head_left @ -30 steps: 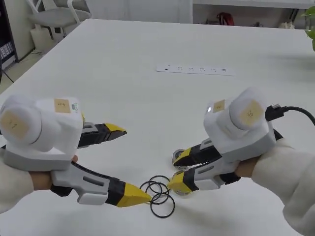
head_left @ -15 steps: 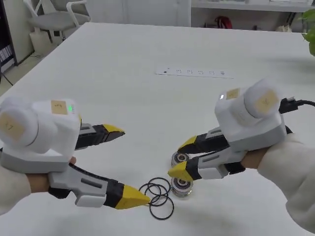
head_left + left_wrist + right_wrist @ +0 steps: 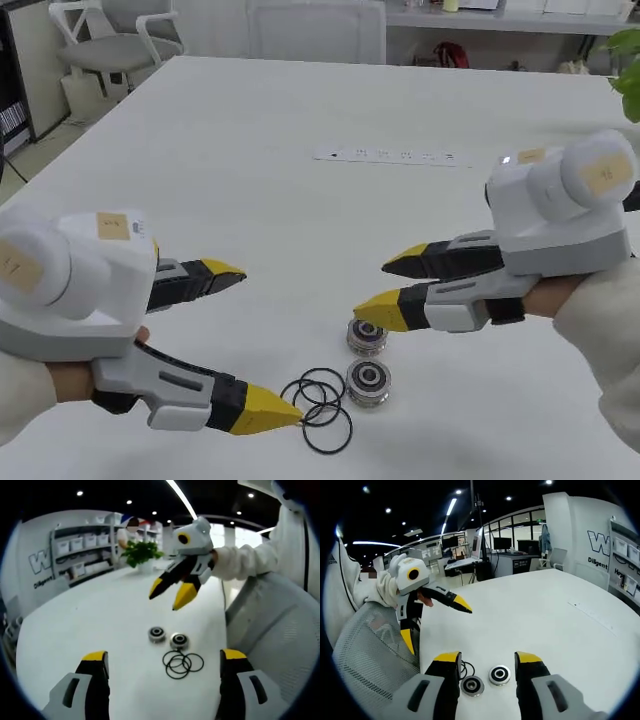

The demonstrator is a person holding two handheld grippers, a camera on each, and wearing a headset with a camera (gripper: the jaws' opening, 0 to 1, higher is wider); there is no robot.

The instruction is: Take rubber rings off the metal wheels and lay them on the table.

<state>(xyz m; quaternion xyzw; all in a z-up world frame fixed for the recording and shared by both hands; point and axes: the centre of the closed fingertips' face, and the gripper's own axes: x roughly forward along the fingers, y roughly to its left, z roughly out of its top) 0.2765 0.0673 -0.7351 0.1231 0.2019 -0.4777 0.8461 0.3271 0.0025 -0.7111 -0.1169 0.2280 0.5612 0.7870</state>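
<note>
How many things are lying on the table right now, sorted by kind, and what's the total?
Metal wheels: 2
Rubber rings: 4, as best the overlapping pile shows
Power strip: 1
Total: 7

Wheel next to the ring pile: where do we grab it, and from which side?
Probably the outer rim, from above. The wheel lies flat, bore up, so its round side wall is what open jaws can straddle. Come with the right gripper: in the head view the rings crowd its left, and the second wheel sits just beyond.
</note>
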